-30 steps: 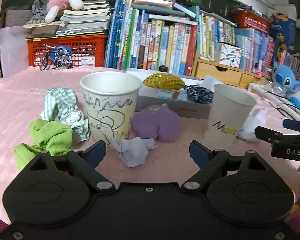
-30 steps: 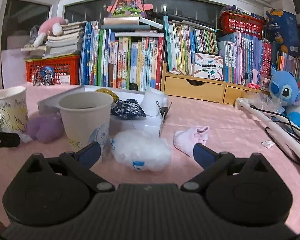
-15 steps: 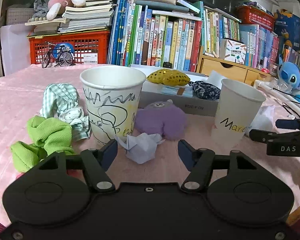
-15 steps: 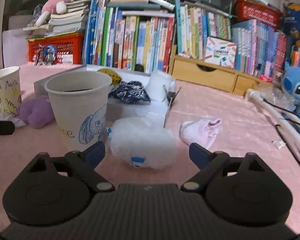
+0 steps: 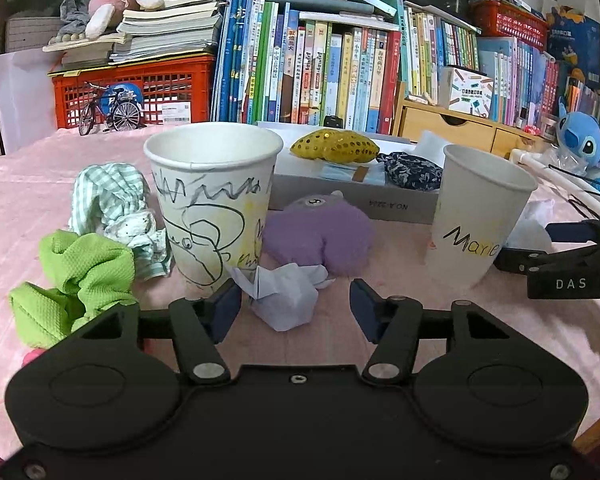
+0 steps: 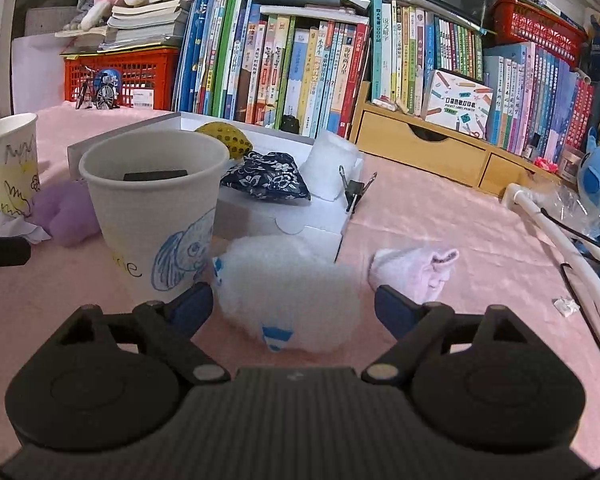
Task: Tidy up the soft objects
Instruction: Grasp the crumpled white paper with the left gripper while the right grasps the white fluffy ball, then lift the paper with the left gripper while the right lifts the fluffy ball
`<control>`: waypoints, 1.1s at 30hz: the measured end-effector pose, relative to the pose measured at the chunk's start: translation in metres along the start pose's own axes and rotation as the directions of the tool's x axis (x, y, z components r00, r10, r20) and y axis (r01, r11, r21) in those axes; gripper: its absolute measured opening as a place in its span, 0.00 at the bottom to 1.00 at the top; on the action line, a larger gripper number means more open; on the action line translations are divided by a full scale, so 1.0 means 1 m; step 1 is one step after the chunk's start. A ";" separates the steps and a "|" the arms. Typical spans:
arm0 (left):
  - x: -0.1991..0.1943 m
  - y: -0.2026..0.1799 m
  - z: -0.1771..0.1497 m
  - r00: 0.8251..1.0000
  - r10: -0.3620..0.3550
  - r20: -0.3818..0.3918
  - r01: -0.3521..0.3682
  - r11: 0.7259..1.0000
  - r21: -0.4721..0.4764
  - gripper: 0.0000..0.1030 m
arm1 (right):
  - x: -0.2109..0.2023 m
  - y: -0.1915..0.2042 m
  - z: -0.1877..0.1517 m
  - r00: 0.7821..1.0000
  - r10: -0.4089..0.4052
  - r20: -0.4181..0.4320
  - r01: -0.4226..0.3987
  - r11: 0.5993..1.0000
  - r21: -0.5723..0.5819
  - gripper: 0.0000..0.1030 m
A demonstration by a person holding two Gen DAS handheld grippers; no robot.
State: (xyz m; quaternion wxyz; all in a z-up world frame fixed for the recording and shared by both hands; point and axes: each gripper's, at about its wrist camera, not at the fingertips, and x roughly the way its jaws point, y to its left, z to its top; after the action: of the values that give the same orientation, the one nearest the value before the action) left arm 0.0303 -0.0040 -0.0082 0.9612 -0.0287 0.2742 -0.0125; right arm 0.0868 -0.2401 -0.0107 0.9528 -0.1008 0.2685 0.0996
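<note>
Left claw [image 5: 295, 306] held agape astride the crumpled pale tissue [image 5: 283, 294] on the worktop [image 5: 12, 208], beside the scribbled cup [image 5: 214, 200], apparently lined up for a pinch. Right claw [image 6: 293, 308] likewise spread around the white fluffy wad [image 6: 286, 286] beside the fish cup [image 6: 154, 210], nothing yet gripped.

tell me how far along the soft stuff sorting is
Done: a yellow pouch and navy floral pouch lie in the box. In hand: nothing; the left hand-held gripper brackets a crumpled tissue, the right hand-held gripper a white fluffy wad. Left: those, plus the green cloth.
</note>
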 end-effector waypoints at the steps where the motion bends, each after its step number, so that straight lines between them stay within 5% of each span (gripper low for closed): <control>1: 0.001 0.000 0.000 1.000 0.000 -0.001 0.000 1.000 0.002 0.55 | 0.001 -0.001 0.000 1.000 0.003 -0.001 -0.003 1.000 0.001 0.90; 15: 0.006 0.000 -0.001 1.000 0.018 -0.013 -0.018 1.000 0.011 0.34 | 0.008 -0.002 0.000 1.000 0.017 -0.018 -0.017 1.000 0.017 0.81; 19: 0.002 -0.001 -0.001 1.000 0.014 -0.011 -0.014 1.000 0.008 0.33 | 0.007 0.000 0.000 1.000 0.016 -0.014 -0.016 1.000 0.019 0.71; 33: -0.033 -0.012 0.012 0.997 -0.045 0.068 0.040 0.997 0.067 0.33 | -0.016 -0.005 0.003 0.998 -0.019 0.055 0.015 0.997 0.073 0.65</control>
State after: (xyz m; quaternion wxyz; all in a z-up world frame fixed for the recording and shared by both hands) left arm 0.0085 -0.0143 0.0199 0.9701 -0.0034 0.2394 -0.0408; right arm 0.0768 -0.2464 0.0012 0.9638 -0.0657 0.2443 0.0845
